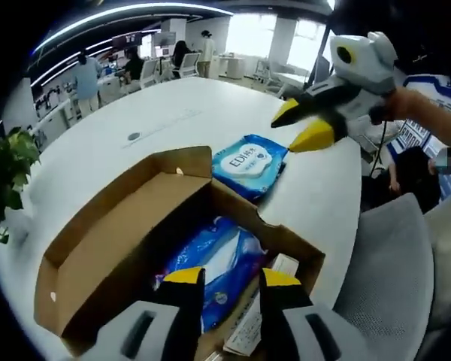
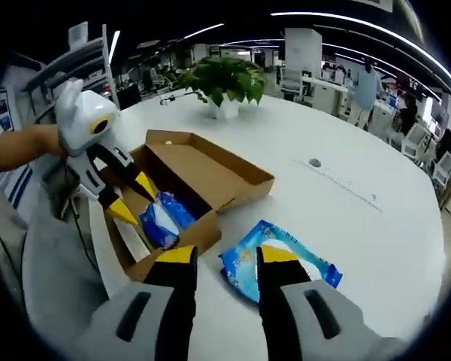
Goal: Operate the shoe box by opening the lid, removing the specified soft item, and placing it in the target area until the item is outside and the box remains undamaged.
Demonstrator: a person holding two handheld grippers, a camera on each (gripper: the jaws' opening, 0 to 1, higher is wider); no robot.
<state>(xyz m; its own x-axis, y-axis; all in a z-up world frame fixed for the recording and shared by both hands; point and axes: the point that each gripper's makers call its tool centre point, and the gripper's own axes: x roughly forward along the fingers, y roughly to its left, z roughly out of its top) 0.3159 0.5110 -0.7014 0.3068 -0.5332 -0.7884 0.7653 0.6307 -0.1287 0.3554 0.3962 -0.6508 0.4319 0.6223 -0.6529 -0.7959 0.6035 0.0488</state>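
Observation:
The brown cardboard shoe box (image 1: 98, 248) lies on the white table with its lid folded back. Inside it is a blue soft pack (image 1: 222, 259), and my left gripper (image 1: 233, 280) hovers open just above that pack, its jaws apart. A second blue wipes pack (image 1: 249, 162) lies flat on the table beyond the box. My right gripper (image 1: 304, 124) hangs open a little above and to the right of it, holding nothing. In the right gripper view, my right gripper (image 2: 228, 256) stands open over the table pack (image 2: 286, 259). The left gripper (image 2: 128, 199) dips into the box (image 2: 210, 177).
A white leaflet (image 1: 248, 331) sits in the box's near corner. A potted plant (image 2: 225, 83) stands at the table's far side. A grey chair (image 1: 391, 278) is by the table (image 1: 158, 113) edge. People stand at desks in the background.

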